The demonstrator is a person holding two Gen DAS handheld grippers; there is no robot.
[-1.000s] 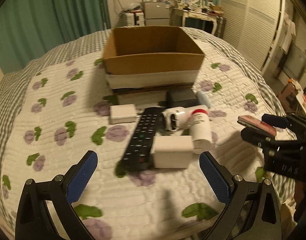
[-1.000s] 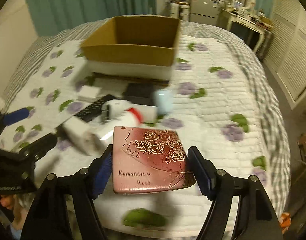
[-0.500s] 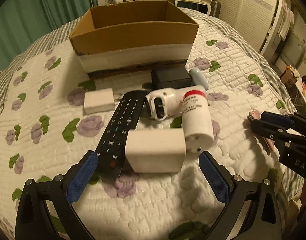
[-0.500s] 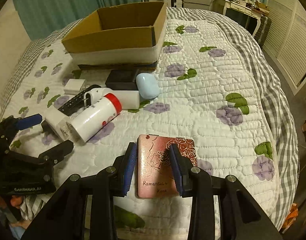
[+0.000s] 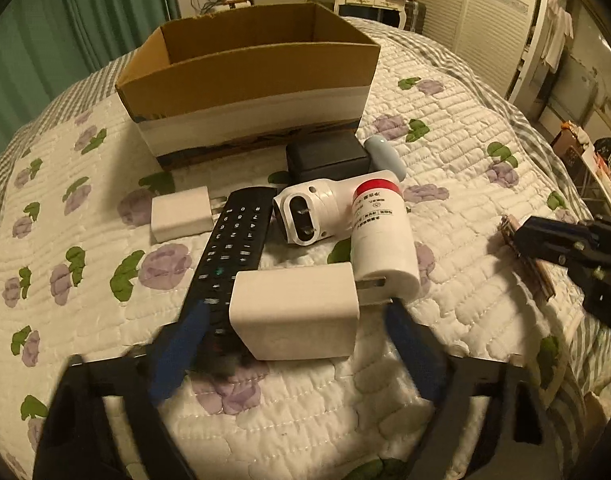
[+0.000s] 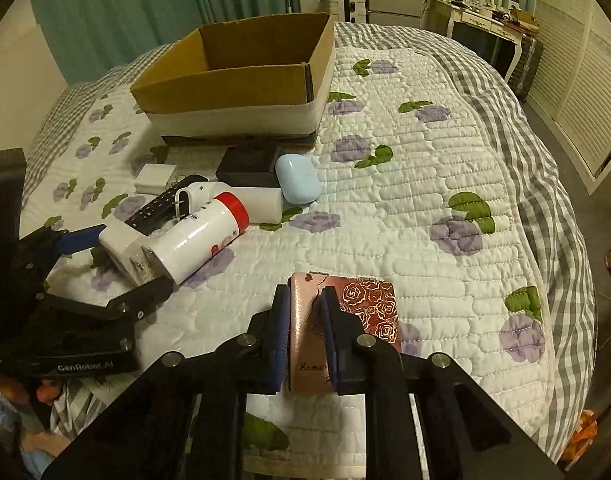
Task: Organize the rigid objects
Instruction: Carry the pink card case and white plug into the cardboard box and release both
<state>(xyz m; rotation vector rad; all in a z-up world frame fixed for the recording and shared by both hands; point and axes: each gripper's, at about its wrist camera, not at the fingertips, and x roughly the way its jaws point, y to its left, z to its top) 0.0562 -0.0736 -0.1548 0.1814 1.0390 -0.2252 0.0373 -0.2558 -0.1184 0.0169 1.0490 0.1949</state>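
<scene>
- While the left wrist view looked over the quilted bed (image 5: pixel 445 148), the left gripper (image 5: pixel 297 344) stood released, its blue pads (image 5: pixel 177 344) spread wide on either side of the white charger block (image 5: pixel 295 314), not visibly pressing it.
- That charger block lay well in front of the cardboard box (image 5: pixel 245 76), its prongs against the base of the white bottle with a red band (image 5: pixel 379 234).
- Between the charger block and the cardboard box lay a black remote (image 5: pixel 229 256), a smaller white adapter (image 5: pixel 181 212), a white plug-in device (image 5: pixel 309 212), a black box (image 5: pixel 325 156) and a pale blue case (image 5: pixel 387 156).
- Far to the right of the cardboard box, the right gripper (image 5: pixel 521 236) showed at the frame's edge against the edge of a thin pink item.
- Where the right wrist view took over, the right gripper (image 6: pixel 303 336) was clenched on the left portion of the pink rose-patterned case (image 6: pixel 369 312), which lay flat on the quilt well in front of the cardboard box (image 6: pixel 241 80).
- The white bottle (image 6: pixel 197 236), the pale blue case (image 6: pixel 297 178) and the black box (image 6: pixel 249 166) lay between the pink case and the cardboard box, to the left.
- The left gripper (image 6: pixel 113 260) sat at the left edge around the charger block (image 6: pixel 123 250).
</scene>
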